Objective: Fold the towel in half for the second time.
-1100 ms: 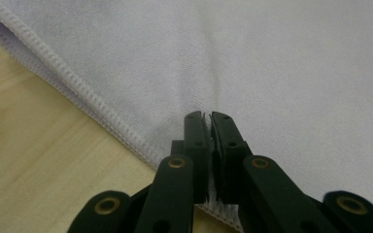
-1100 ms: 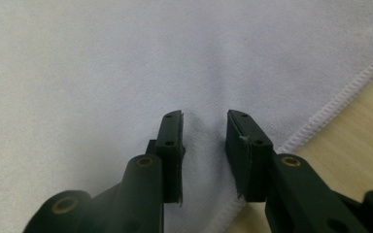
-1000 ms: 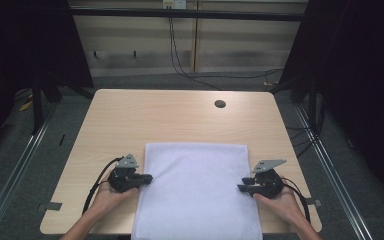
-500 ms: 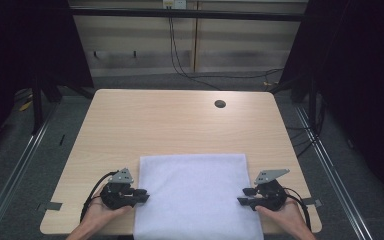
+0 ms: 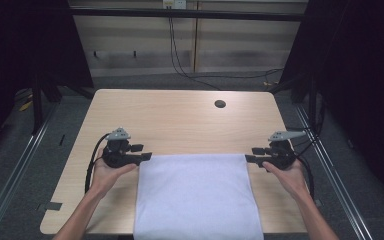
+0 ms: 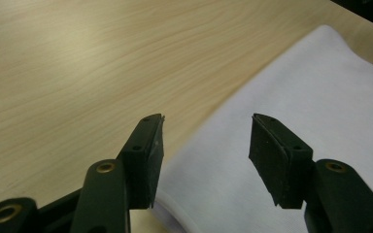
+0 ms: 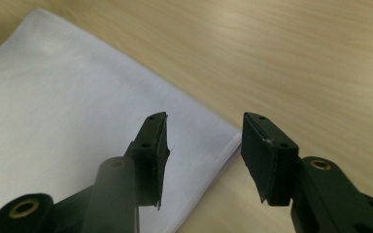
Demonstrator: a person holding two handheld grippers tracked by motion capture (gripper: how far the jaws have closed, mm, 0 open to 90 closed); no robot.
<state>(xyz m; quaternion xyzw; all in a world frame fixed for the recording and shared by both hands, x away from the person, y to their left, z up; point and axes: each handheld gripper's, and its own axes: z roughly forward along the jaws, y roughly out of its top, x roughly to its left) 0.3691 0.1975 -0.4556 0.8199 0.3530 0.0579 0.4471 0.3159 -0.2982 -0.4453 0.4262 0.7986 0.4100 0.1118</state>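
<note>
White cloth [image 5: 197,197] – plain; table [image 5: 180,117] – light wood grain; grippers blk.

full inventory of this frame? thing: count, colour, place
cloth: 1, white, flat on the near middle of the table, its near edge running to the table's front edge
table: 1, light wood, centre of the high view
hole: 1, dark, round, in the tabletop toward the far right
cables: several, black, on the floor and wall behind the table
tape: 1 piece, grey, on the floor by the table's near left corner
left gripper: 1, black, at the cloth's far left corner, jaws open over the cloth edge, nothing clamped
right gripper: 1, black, at the cloth's far right corner, jaws open over the cloth edge, nothing clamped
hands: 2, one on each gripper, forearms entering from the bottom
</note>
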